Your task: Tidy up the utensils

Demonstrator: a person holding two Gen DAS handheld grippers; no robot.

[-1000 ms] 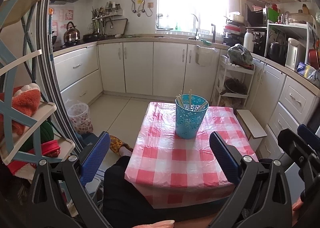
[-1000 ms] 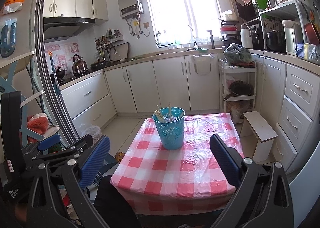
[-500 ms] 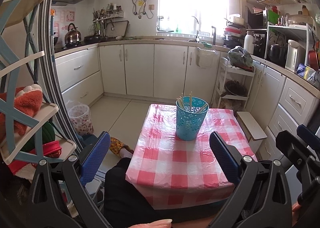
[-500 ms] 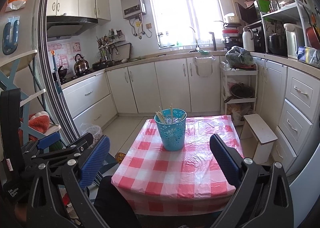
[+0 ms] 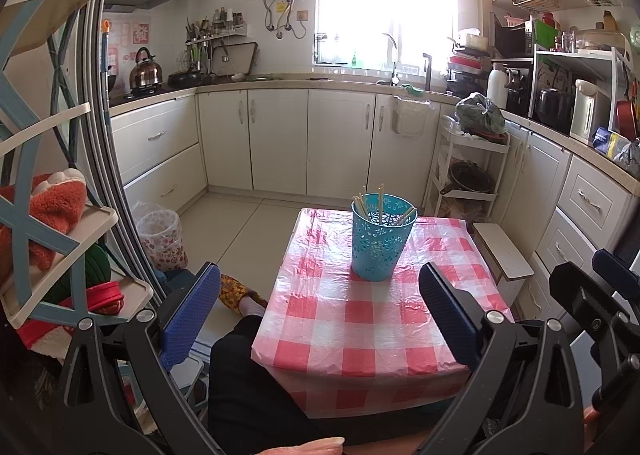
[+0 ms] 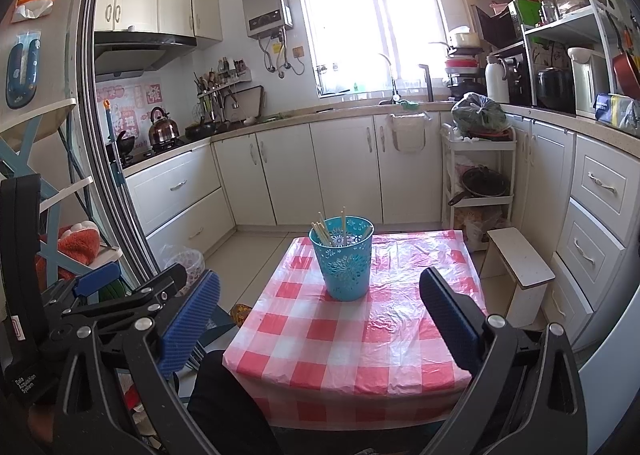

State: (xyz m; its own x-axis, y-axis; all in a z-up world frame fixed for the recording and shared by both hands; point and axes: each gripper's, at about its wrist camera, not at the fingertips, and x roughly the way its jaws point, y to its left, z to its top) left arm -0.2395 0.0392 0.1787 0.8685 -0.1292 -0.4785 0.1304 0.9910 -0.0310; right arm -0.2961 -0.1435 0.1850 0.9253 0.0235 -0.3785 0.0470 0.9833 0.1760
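chopsticks (image 5: 380, 197) upright in teal holder (image 5: 381, 243) – far half of checkered desk (image 5: 360, 327) | left gripper (image 5: 320, 311) released, empty – short of desk | right gripper (image 6: 320, 311) released, empty | stool (image 6: 520, 261) right of desk

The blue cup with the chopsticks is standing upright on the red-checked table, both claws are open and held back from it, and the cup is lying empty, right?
Not quite: the blue cup is not empty. The right wrist view shows several chopsticks standing in it. The rest holds: it stands upright on the red-checked table, and the left claw and right claw are both open, held back from it.
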